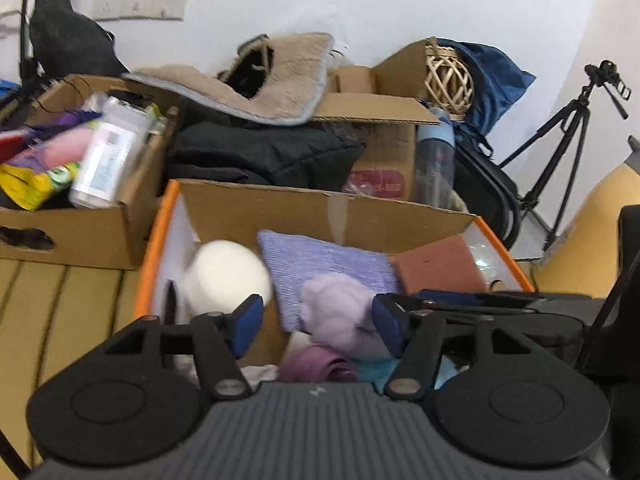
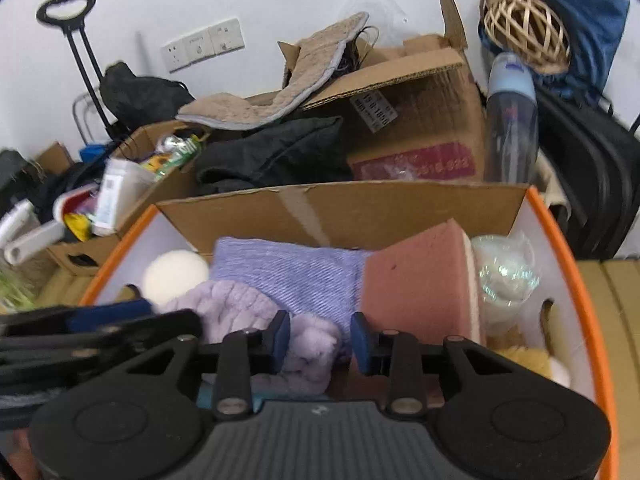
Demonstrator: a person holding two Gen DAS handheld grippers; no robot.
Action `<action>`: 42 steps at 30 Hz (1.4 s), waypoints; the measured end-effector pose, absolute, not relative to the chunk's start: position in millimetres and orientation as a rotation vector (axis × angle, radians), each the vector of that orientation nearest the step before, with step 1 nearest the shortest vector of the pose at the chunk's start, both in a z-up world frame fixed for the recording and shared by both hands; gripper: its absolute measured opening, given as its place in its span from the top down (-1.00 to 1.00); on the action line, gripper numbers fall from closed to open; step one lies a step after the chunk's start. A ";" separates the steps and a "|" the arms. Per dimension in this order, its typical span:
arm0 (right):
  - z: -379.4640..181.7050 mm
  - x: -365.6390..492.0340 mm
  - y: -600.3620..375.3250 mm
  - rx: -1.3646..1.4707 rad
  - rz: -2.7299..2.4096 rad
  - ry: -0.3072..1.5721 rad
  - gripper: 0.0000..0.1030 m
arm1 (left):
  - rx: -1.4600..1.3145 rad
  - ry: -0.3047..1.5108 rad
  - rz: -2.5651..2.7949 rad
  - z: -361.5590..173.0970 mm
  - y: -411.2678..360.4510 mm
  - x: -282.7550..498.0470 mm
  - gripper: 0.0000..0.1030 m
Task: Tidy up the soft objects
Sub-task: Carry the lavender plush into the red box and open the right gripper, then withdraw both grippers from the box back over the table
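Observation:
An orange-rimmed white box (image 1: 154,240) (image 2: 560,220) holds soft things: a white ball (image 1: 228,276) (image 2: 174,276), a folded lilac knit cloth (image 1: 324,260) (image 2: 288,272), a pink sponge block (image 1: 438,266) (image 2: 416,280) and a fluffy lilac plush (image 1: 336,308) (image 2: 240,304). My left gripper (image 1: 318,324) is open above the box, the plush between its fingers. My right gripper (image 2: 320,342) is open over the plush's edge. The other gripper's fingers (image 2: 108,314) show at the left of the right wrist view.
Behind the box stand cardboard boxes (image 1: 384,148) (image 2: 420,120) with a beige mat (image 1: 276,80) and black clothing (image 1: 260,152). A box of packets and a bottle (image 1: 108,152) sits left. A water bottle (image 2: 512,120), wicker ball (image 2: 524,32) and tripod (image 1: 568,132) are right.

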State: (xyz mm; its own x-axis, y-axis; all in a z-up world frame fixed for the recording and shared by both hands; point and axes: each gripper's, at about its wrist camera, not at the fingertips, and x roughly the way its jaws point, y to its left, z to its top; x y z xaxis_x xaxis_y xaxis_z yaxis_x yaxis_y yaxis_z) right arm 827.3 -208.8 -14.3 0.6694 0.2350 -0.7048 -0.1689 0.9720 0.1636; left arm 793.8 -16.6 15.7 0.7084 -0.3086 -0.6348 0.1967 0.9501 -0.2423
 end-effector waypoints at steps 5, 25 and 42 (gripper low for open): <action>18.6 805.6 -209.6 0.008 0.222 0.703 0.11 | -0.134 0.687 -0.265 52.4 -6.2 766.9 -0.25; 149.0 523.5 -277.8 0.003 0.318 0.385 -0.60 | 0.031 0.336 -0.263 150.4 13.1 464.1 -0.90; 50.6 263.9 -256.4 -0.052 0.283 0.281 -0.78 | 0.032 0.215 -0.148 81.2 39.0 249.2 -1.00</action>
